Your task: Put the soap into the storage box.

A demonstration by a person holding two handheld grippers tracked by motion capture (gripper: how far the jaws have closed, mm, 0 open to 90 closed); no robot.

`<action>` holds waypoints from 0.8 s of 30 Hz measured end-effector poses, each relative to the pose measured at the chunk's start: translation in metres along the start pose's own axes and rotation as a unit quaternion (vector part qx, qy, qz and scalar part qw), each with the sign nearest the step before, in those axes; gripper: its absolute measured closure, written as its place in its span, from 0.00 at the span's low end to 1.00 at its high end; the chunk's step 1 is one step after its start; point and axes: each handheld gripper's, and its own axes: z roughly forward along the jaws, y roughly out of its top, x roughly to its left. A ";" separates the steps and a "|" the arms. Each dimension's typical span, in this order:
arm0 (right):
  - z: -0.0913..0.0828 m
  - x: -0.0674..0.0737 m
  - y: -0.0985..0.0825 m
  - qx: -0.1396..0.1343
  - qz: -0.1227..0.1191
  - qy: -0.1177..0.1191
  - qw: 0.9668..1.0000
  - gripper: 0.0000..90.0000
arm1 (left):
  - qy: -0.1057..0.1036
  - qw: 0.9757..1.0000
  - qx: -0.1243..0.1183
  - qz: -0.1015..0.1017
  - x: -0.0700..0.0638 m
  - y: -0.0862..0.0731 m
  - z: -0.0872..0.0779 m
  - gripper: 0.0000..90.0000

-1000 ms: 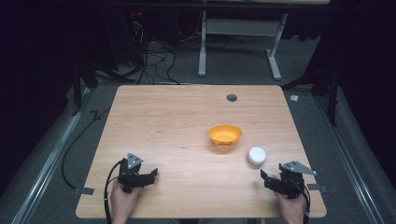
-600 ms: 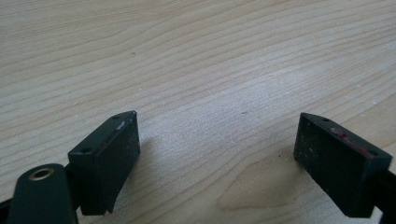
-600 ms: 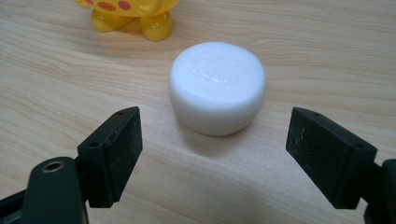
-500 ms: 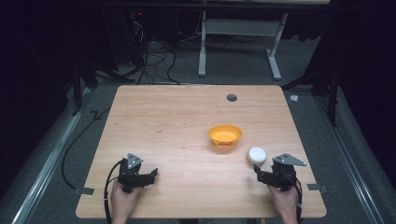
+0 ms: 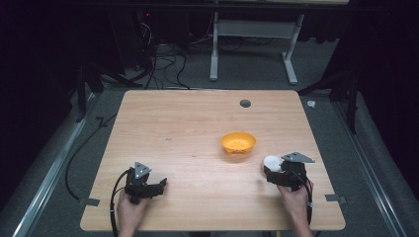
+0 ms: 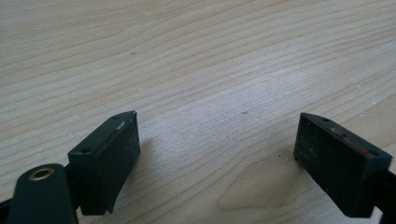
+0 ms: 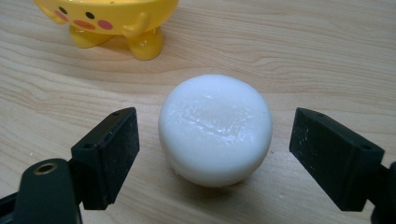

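Note:
A white, round, smooth lump (image 7: 215, 128) lies on the wooden table (image 5: 188, 128), just in front of a yellow bowl (image 7: 112, 18) with a chick face and small feet. In the high view the white lump (image 5: 271, 161) sits near the right front, with the bowl (image 5: 238, 141) beyond it to the left. My right gripper (image 7: 215, 116) is open. Its jaws have just been opening and stand on either side of the lump with gaps. From above, the right gripper (image 5: 271, 170) reaches the lump from the near right. My left gripper (image 6: 218, 119) is open over bare wood, resting at the left front (image 5: 160, 185).
A dark round hole (image 5: 245, 103) sits near the table's far edge. Tape patches (image 5: 334, 198) mark the front corners. Beyond the table are a white desk frame (image 5: 252, 44) and cables (image 5: 158, 64) on the dark floor.
My right gripper has moved left and forward from the table's right front corner until its jaws flank the white lump. The left gripper has stayed put.

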 end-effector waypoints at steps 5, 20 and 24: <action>0.011 0.001 0.002 0.010 0.001 -0.003 1.000 0.18 | 0.000 1.000 0.000 0.000 0.000 0.000 0.000 0.16; 0.029 0.000 0.002 0.033 0.012 -0.014 0.999 0.21 | 0.000 1.000 0.000 0.000 0.000 0.000 0.000 0.16; 0.033 0.001 0.002 0.040 0.010 -0.011 0.999 0.25 | 0.000 1.000 0.000 0.000 0.000 0.000 0.000 0.16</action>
